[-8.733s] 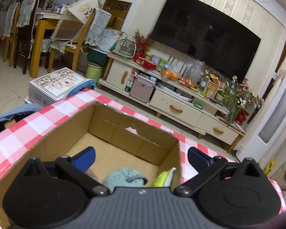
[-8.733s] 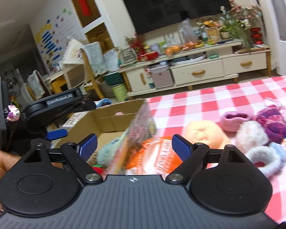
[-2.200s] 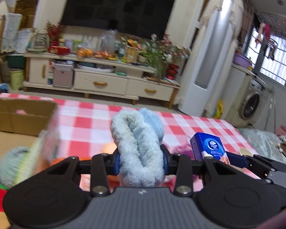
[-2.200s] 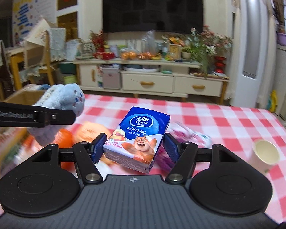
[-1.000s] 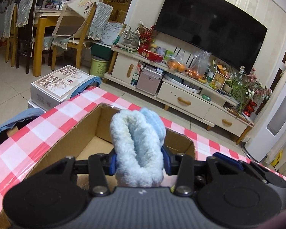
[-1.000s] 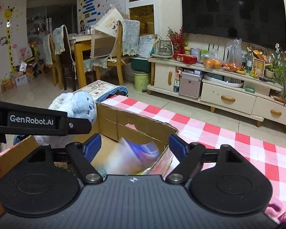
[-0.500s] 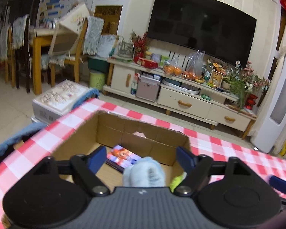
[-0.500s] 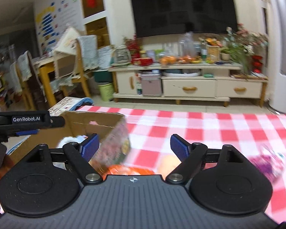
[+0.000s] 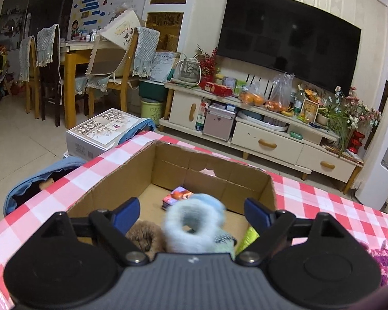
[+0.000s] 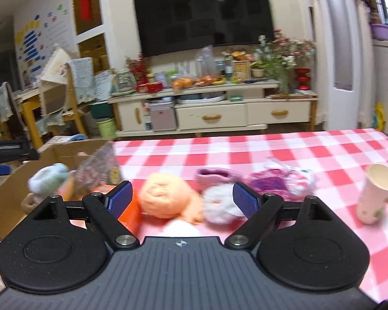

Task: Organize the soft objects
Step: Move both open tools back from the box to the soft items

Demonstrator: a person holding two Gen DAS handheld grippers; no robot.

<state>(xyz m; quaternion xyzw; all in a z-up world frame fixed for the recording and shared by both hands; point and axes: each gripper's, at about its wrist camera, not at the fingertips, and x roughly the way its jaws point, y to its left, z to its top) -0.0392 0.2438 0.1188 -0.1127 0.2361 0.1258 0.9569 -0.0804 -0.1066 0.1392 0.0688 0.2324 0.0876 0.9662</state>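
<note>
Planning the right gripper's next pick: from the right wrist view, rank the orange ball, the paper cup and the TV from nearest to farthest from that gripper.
1. Orange ball: on the checked cloth, just ahead of the open right gripper, between its fingers.
2. Paper cup: standing far right on the table.
3. TV: on the wall across the room.

red-and-white checked cloth (image 10: pixel 284 149) on the counter; brown cardboard box (image 9: pixel 132 180); pale blue fluffy ring (image 9: pixel 191 226); orange plush ball (image 10: pixel 165 199); cream cup (image 10: pixel 375 193) with green dots.
</note>
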